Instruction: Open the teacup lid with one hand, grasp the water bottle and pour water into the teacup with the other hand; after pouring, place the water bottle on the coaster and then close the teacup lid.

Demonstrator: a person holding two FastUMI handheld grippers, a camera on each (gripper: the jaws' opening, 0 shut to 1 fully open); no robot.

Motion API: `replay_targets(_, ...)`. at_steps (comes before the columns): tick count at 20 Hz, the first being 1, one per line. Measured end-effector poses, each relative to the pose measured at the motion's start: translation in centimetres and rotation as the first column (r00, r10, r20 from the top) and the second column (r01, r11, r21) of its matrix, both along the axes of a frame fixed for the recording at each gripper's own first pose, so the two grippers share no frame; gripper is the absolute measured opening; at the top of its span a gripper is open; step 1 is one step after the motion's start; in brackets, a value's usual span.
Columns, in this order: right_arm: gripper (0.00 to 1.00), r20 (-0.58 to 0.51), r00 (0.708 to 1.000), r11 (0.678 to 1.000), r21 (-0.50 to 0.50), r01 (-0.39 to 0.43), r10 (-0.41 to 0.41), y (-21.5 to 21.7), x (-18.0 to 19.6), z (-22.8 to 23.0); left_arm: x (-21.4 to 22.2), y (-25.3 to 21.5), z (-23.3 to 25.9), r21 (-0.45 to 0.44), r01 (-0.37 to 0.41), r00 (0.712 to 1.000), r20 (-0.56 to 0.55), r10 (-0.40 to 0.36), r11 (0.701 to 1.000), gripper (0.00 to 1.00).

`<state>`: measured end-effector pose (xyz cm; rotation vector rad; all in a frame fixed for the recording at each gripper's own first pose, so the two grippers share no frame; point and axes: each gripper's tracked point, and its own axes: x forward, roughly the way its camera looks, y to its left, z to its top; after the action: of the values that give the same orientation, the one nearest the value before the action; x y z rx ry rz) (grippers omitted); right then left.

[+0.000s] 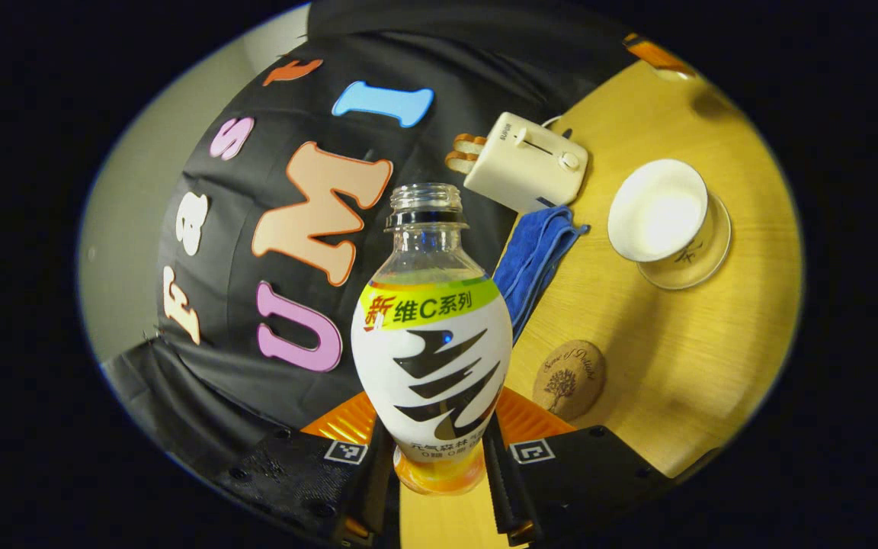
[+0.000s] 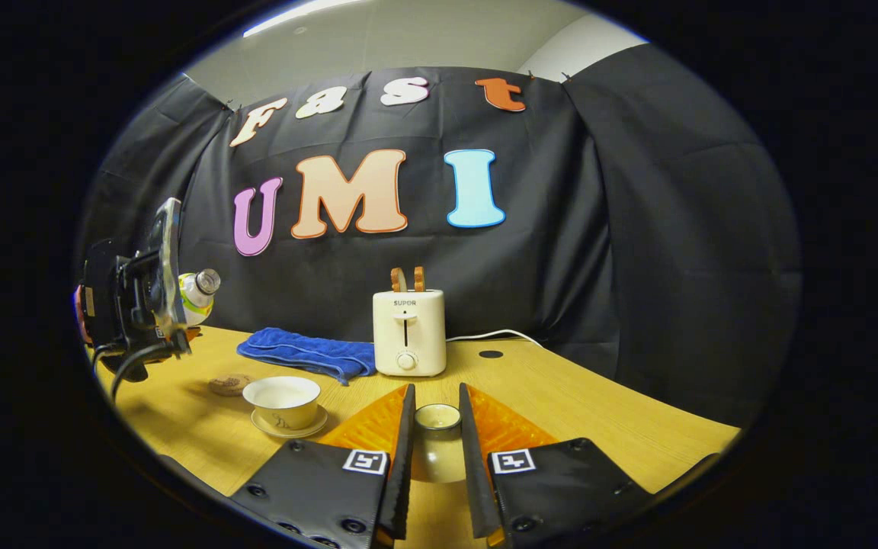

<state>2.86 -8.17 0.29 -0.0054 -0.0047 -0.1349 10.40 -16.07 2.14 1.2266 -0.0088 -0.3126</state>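
Firstly, left gripper (image 1: 439, 457): both fingers pressed against the lower body of the water bottle (image 1: 433, 358), uncapped, held off the table and tilted, as the right gripper view also showed at its left edge (image 2: 193, 296). Judged purpose: carried toward the teacup for pouring; no water was seen leaving the neck.

Right gripper (image 2: 437, 438): fingers closed on the teacup lid (image 2: 437, 427), held by its knob, rim uppermost, low over the table. Judged purpose: kept clear of the cup so the other hand could pour.

Teacup (image 1: 660, 210): open, standing on its saucer (image 1: 702, 255) on the table, well apart from the bottle's mouth. Contents could not be told; the bowl read as plain white.

Coaster (image 1: 568, 379): round, cork-like, bare, lying on the table between the bottle and the cup, near the held bottle. Judged as the waiting resting place for the bottle.

Blue cloth (image 2: 308, 353): folded, lying toward the back of the table, just beside the toaster.

Toaster (image 2: 408, 333): cream, upright, two slices of bread (image 2: 408, 279) standing in its slots, cord (image 2: 496, 334) trailing to its right.

Table (image 2: 599, 419): pale wood grain, with a small dark round hole (image 2: 491, 354) near the back.

Room: black cloth wall (image 2: 637, 229) behind the table, pale ceiling above.
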Motion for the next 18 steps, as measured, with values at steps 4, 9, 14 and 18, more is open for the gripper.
replay_targets(4, 0.35, 0.0, 1.0, 1.0, 0.0, 0.004, -0.004, -0.2, 0.0, 0.0, 0.6, -0.2, -0.4, 0.167, 0.008, 1.0, 0.014, -0.01, 0.986, 0.53)
replay_targets(9, 0.36, 0.001, 1.0, 1.0, 0.0, 0.01, -0.01, -0.5, 0.0, 0.0, 0.4, -1.3, -2.1, 0.31, 0.051, 0.998, -0.041, -0.04, 0.949, 0.52)
replay_targets(14, 0.35, 0.001, 1.0, 1.0, 0.0, 0.015, -0.015, -0.8, 0.0, 0.0, 0.2, -2.1, -2.5, 0.442, 0.084, 0.996, -0.046, -0.071, 0.893, 0.52)
replay_targets(18, 0.36, 0.001, 1.0, 1.0, -0.001, 0.012, -0.012, -0.7, 0.0, 0.0, 0.7, -2.4, -1.9, 0.549, 0.09, 0.995, -0.021, -0.094, 0.831, 0.52)
